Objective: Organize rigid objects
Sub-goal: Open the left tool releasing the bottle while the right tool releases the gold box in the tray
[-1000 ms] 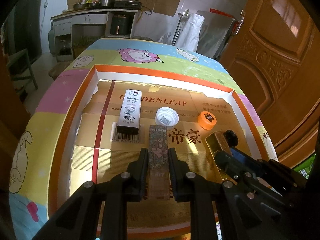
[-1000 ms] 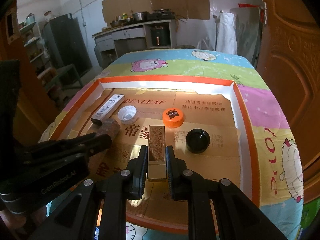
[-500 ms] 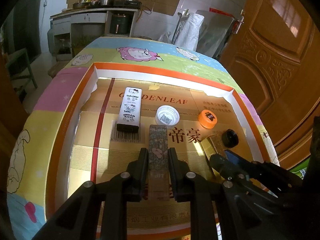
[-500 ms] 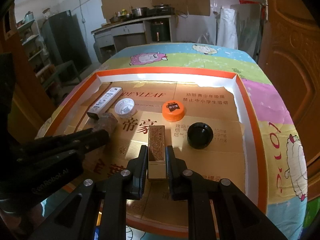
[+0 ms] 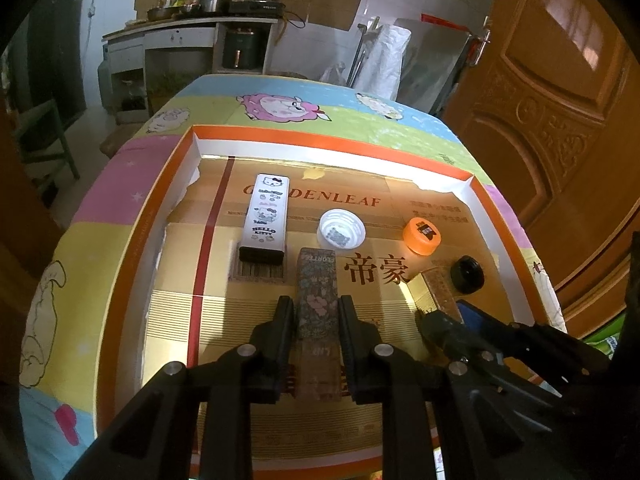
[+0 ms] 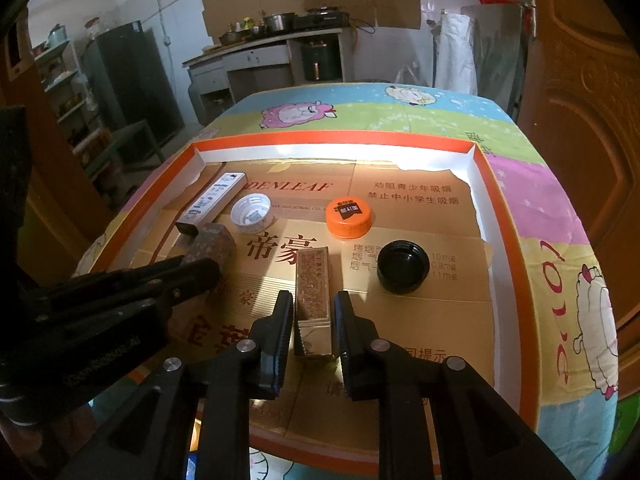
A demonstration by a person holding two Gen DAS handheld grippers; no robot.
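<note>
My left gripper (image 5: 314,306) is shut on a dark floral box (image 5: 317,300) and holds it over the cardboard tray (image 5: 132,240). My right gripper (image 6: 313,302) has its jaws slightly parted around a gold box (image 6: 313,292) that rests on the tray floor. In the tray lie a white Hello Kitty box (image 5: 266,212), a white cap (image 5: 341,234), an orange cap (image 5: 421,236) and a black cap (image 6: 403,266). The floral box also shows in the right wrist view (image 6: 210,246).
The tray has an orange rim (image 6: 524,264) and sits on a table with a cartoon sheep cloth (image 6: 560,208). A wooden door (image 5: 560,100) stands to the right. A kitchen counter (image 6: 260,60) stands beyond the table.
The right jaws have opened a little off the gold box, which now rests on the tray. Both grippers have drawn back slightly. The left still holds the floral box.
</note>
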